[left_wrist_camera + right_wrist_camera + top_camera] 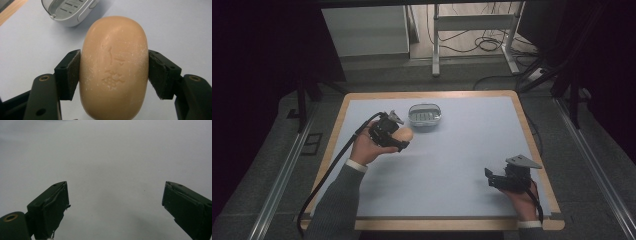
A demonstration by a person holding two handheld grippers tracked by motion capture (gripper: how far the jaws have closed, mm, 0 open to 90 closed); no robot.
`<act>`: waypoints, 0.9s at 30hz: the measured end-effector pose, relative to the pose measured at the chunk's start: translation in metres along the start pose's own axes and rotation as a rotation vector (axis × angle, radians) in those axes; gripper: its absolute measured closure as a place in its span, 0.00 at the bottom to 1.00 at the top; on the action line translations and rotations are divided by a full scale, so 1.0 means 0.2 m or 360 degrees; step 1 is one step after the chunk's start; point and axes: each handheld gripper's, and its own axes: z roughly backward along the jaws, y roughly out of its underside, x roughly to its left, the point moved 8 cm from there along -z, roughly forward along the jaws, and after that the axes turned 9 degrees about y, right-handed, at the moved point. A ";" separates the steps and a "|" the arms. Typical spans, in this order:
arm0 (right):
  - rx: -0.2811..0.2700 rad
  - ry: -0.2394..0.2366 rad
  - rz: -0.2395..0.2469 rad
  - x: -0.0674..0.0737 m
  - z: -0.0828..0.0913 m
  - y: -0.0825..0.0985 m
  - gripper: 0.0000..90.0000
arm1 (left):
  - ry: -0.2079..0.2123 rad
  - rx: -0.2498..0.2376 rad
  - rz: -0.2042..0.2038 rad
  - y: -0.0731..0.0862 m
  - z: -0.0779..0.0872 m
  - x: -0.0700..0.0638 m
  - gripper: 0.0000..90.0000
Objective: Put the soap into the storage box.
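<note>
Nearest in, at about five o'clock on the pale blue surface (452, 165), the right tool (490, 179) sat low in the person's hand, close to the near edge. Its jaws were spread wide with nothing but bare surface between them, plain to see in the right gripper view, where the right tool (115, 202) looked along that gap.

Over at nine o'clock, farther up, the left tool (404, 140) was held above the surface in the left hand (364, 150), its cable trailing down toward seven o'clock. And there was the soap (404, 134), a tan oval bar, pinched across its middle! The left gripper view showed it well: both pads pressed flat against the sides of the soap (113, 67), stamped face toward the camera, the left tool (113, 72) clamped on it.

Farthest, near twelve o'clock, the grey soap dish (425, 115) lay on the surface just beyond the bar, apart from it; its slotted tray (67, 6) was visible.
</note>
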 end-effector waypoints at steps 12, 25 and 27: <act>0.0009 0.0003 0.0004 0.00 -0.01 0.01 0.08 | 0.0007 -0.0001 0.0001 -0.05 -0.02 0.01 0.36; 0.0011 0.0004 -0.0002 0.00 -0.01 0.01 0.08 | 0.0033 0.0009 0.0015 -0.07 -0.05 0.05 0.36; 0.0011 0.0005 -0.0003 0.00 -0.01 0.01 0.08 | 0.0041 0.0011 0.0019 -0.07 -0.06 0.06 0.36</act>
